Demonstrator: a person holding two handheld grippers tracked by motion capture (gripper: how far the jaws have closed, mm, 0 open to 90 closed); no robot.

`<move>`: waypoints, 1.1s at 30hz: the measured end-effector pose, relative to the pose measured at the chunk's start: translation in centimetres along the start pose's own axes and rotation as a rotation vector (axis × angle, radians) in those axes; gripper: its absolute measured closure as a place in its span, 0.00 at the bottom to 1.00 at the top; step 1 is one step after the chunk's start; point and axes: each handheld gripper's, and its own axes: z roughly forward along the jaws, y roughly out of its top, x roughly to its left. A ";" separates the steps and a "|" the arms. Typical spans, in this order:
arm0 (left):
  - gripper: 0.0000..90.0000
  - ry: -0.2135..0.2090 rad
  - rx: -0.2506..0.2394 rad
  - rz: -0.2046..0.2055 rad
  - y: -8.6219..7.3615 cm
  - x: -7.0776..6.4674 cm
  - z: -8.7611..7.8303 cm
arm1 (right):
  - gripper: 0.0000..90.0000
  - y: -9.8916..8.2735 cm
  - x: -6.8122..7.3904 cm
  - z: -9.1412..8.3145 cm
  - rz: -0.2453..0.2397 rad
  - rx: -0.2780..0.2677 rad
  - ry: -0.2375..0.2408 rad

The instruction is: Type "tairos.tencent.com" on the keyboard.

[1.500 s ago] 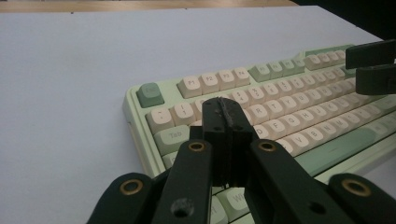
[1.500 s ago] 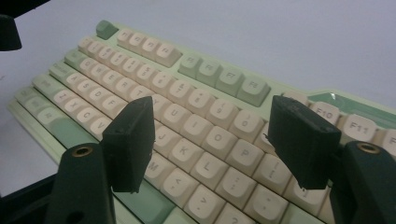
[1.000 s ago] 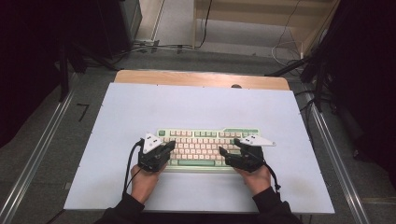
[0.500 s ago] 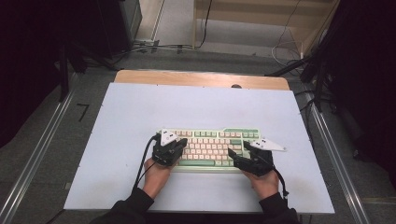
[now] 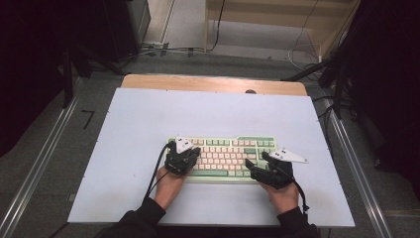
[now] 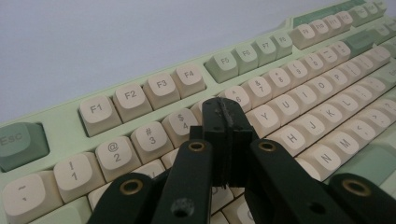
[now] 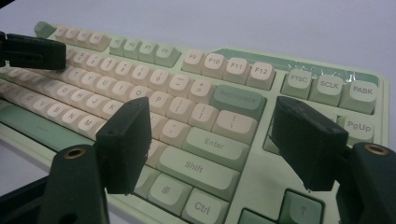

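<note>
A green and cream keyboard [image 5: 225, 156] lies flat on the pale tabletop [image 5: 148, 124], low in the middle of the high view. Two forearms in dark sleeves come up from the bottom edge of that view, one to each end of the keyboard.

The left gripper [image 5: 184, 154] sits over the left end of the keyboard, in the lower middle of the frame. The hand behind it is low and near the front edge of the keyboard. In the left gripper view its jaws are pressed tight together with nothing between them, and the tip [image 6: 224, 119] hangs over the number keys near the 5.

The right gripper [image 5: 262, 166] is at the right end of the keyboard, pointing up and left in the frame. In the right gripper view its jaws stand wide apart, holding nothing [image 7: 219, 140], with the Enter and Shift keys seen between them.
</note>
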 end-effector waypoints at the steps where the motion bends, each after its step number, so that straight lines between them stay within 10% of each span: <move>1: 1.00 0.001 -0.001 0.000 0.0 0.0 0.0 | 0.30 0.0 0.0 0.0 0.000 0.000 0.000; 27: 0.99 -0.009 0.012 -0.010 -0.1 0.1 0.0 | 0.30 0.1 0.2 0.2 -0.012 0.006 0.000; 33: 0.85 -0.046 -0.022 -0.029 0.1 0.3 -0.8 | 0.30 0.1 0.2 0.2 -0.012 0.001 0.000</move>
